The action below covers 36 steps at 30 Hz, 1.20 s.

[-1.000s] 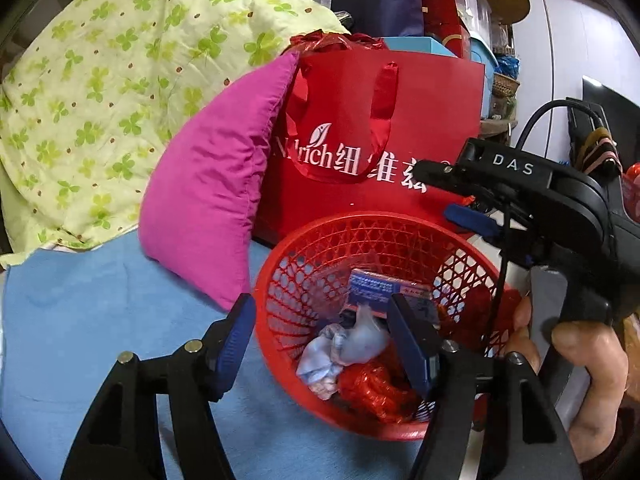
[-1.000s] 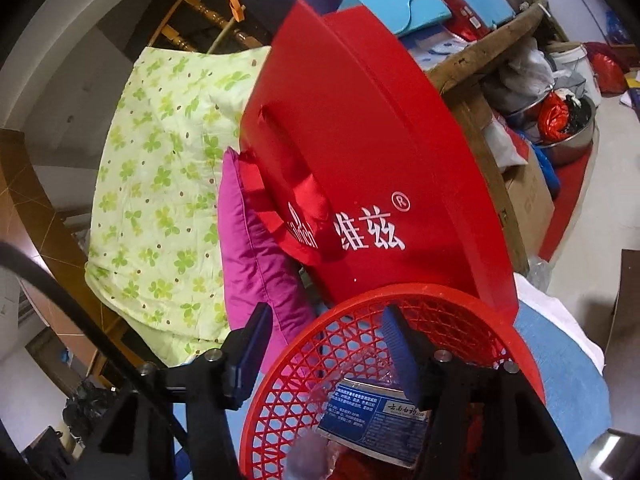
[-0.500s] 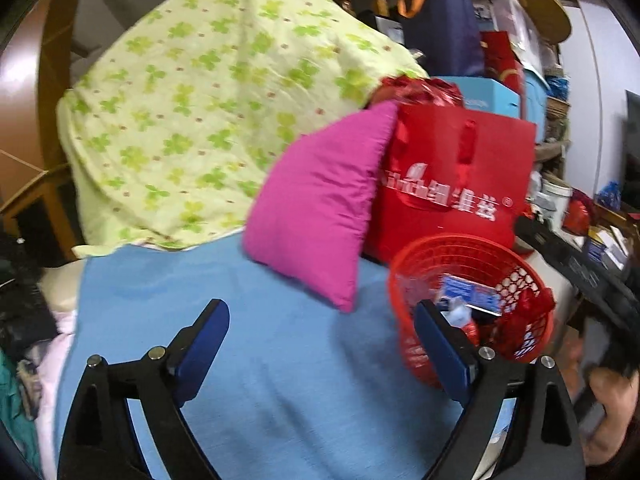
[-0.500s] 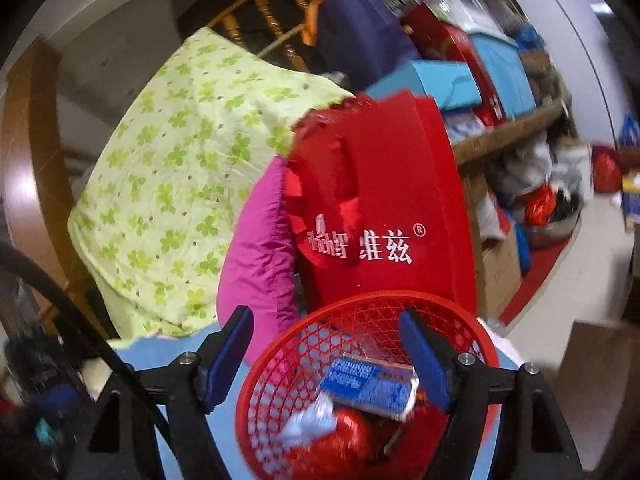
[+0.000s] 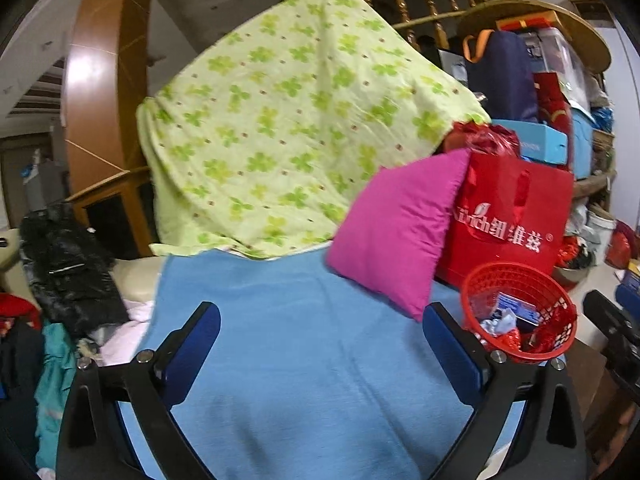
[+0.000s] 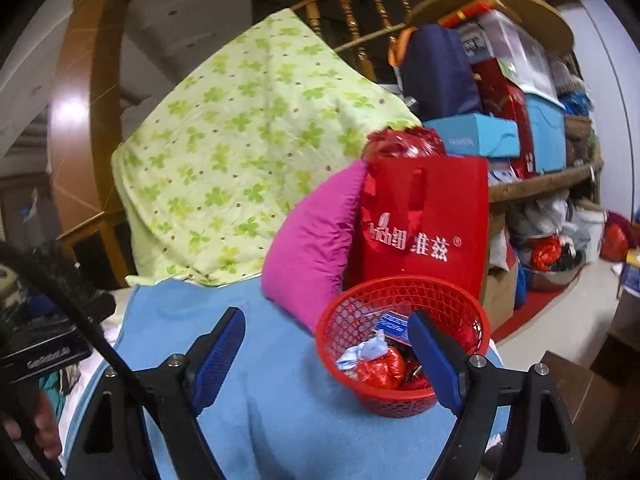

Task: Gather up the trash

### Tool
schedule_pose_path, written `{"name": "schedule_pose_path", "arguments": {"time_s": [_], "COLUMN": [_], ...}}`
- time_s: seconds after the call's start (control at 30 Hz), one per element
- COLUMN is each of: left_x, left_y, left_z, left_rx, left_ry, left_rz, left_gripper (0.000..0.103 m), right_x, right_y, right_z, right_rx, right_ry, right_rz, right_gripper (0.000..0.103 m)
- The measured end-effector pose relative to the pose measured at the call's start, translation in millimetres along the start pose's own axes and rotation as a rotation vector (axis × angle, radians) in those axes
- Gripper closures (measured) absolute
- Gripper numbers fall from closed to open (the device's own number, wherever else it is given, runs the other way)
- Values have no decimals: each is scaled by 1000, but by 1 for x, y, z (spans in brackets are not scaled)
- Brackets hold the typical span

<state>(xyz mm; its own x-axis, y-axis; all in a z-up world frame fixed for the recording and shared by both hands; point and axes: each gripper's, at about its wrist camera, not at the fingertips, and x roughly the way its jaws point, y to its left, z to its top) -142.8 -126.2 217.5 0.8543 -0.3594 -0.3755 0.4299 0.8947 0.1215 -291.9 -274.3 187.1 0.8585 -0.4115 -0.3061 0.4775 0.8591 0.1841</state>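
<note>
Above the blue blanket [image 5: 304, 360], both hand-held grippers [image 5: 320, 356] [image 6: 326, 356] tilt seemingly downward, jaws opening, empty.

Directly ahead of the hand-held gripper, a blue blanket [image 5: 304, 344] covers the seat surface. Beyond it, a green clover-print cloth [image 5: 288, 128] drapes over the backrest. A magenta cushion [image 5: 396, 228] leans ahead and to the right. Behind the cloth, a wooden stair balustrade [image 6: 360, 24] curves upward against a pale wall [image 6: 180, 12]. A curved wooden pillar [image 5: 96, 92] stands to the left. To the right, a cluttered wooden shelf [image 6: 544, 180] carries stacked boxes and bags; a light floor [image 6: 560, 320] lies below it. Dark clothing [image 5: 68, 264] is piled at the left.
</note>
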Motion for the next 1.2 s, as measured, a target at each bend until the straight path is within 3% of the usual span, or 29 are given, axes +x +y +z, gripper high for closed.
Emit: {"name": "schedule_pose_path", "arguments": {"time_s": [0.23, 0.53, 1.2], "left_x": [-31, -63, -89], "left_y": [22, 34, 39], "left_z": [0, 1, 1], "left_rx": [-29, -45, -46], "left_ry": [-20, -43, -66], "left_rz": [73, 88, 81], "left_gripper": [1, 0, 0], "right_x": [-42, -73, -86], "right_y": [26, 37, 44], "right_z": [12, 22, 27], "right_rx": [-61, -70, -87], "right_ry": [-29, -48, -47], "right_rz": [-7, -26, -40], "right_gripper": [14, 14, 14]}}
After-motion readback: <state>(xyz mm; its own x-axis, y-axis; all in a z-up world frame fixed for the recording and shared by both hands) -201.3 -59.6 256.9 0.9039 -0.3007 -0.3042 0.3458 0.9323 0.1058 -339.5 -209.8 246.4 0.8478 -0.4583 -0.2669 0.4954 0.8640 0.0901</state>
